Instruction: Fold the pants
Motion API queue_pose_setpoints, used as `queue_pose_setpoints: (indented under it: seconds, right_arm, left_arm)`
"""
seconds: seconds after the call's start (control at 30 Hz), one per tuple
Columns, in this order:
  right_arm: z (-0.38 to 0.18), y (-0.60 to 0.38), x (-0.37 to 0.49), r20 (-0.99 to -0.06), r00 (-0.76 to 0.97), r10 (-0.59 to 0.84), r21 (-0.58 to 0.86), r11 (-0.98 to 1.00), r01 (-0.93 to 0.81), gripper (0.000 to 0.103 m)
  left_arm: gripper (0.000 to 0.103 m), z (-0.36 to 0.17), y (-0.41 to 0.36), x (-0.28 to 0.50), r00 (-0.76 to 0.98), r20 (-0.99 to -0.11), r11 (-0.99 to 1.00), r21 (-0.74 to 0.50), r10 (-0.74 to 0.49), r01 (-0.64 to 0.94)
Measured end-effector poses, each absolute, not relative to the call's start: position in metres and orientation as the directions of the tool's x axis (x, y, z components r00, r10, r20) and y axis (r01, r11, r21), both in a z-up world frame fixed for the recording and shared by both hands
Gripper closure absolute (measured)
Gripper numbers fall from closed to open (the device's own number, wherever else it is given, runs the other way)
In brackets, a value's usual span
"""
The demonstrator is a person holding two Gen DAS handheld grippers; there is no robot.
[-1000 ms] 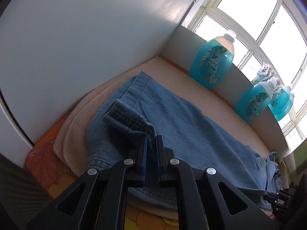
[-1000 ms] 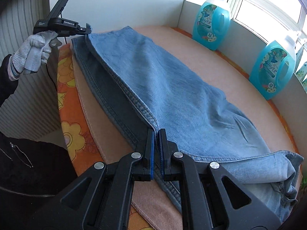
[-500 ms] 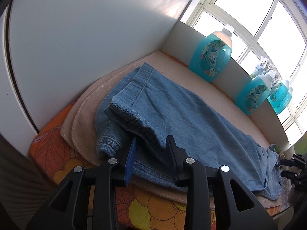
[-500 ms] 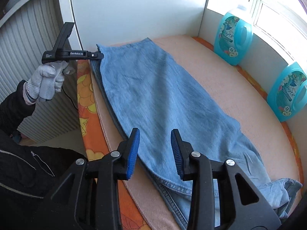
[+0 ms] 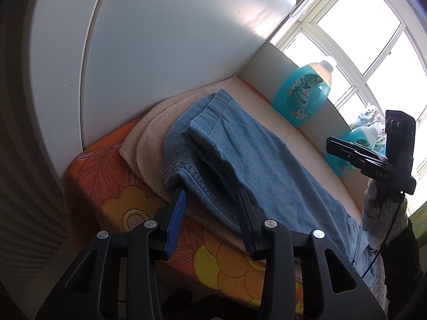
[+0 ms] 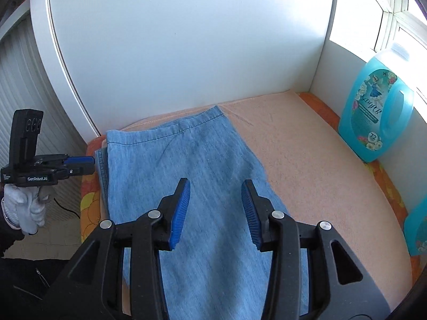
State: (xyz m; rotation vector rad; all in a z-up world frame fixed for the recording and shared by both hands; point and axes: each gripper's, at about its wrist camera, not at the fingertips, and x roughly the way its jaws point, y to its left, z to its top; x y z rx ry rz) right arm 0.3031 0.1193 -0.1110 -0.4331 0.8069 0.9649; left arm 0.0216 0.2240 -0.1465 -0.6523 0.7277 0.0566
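Left wrist view: my left gripper [image 5: 210, 200] fingers have just been opening, parted, off the pants [image 5: 256, 160].
Right gripper [image 6: 215, 194]: my fingers have just been opening, nothing between, above the denim.

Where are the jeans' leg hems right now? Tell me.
In the right wrist view the hems lie at the far end of the peach towel, just before the white wall panel, beside the left gripper.
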Motion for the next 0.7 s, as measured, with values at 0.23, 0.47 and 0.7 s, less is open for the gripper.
queue_pose_setpoints:
  seconds: [0.23, 0.47, 0.7]
  right_arm:
    - [-0.122, 0.172, 0.335, -0.767, 0.27, 0.582, 0.082, 0.506, -0.859, 0.061]
    - [-0.131, 0.198, 0.351, -0.762, 0.253, 0.596, 0.105, 0.499, -0.86, 0.061]
    - [-0.143, 0.226, 0.384, -0.774, 0.219, 0.594, 0.141, 0.499, -0.855, 0.061]
  left_arm:
    - [0.066, -0.165, 0.238, 0.038, 0.748, -0.623, 0.734, -0.615, -0.228, -0.289]
    - [0.066, -0.145, 0.237, 0.036, 0.807, -0.59, 0.809, -0.49, -0.035, -0.323]
    - [0.066, -0.133, 0.229, 0.026, 0.791, -0.602, 0.852, -0.354, 0.108, -0.386]
